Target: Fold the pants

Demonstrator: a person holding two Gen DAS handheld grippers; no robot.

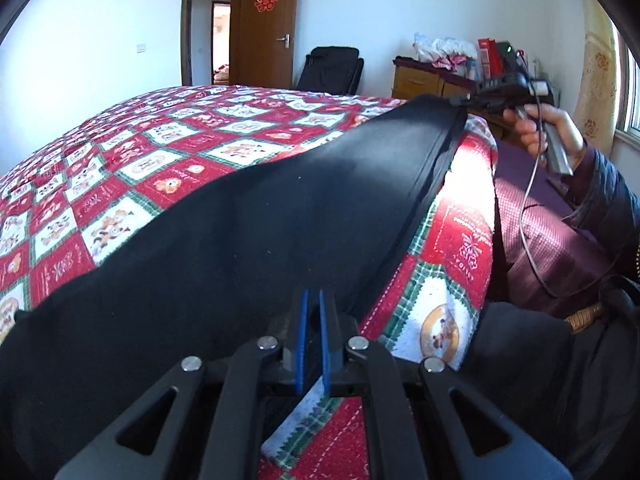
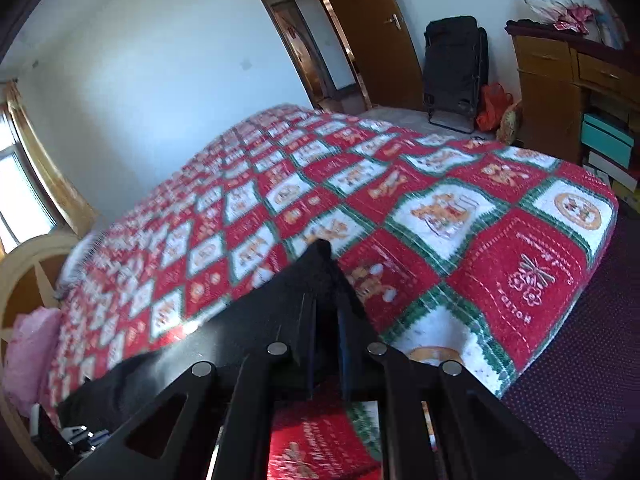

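Black pants (image 1: 224, 232) lie stretched across the near edge of a bed with a red, white and green patchwork quilt (image 1: 168, 148). My left gripper (image 1: 313, 300) is shut on one end of the pants, its blue pads (image 1: 303, 332) close together on the cloth. My right gripper (image 1: 464, 100) shows far right in the left wrist view, pinching the other end of the pants. In the right wrist view the right gripper (image 2: 326, 280) is shut on black fabric (image 2: 256, 320) that rises in a peak between the fingers above the quilt (image 2: 440, 208).
A dark chair (image 2: 454, 68) and an open wooden door (image 2: 372, 28) stand beyond the bed. A wooden dresser (image 2: 560, 80) with clutter stands at right. A pink pillow (image 2: 28, 356) and a wooden headboard (image 2: 24, 264) are at left. The floor is purple carpet (image 2: 580, 380).
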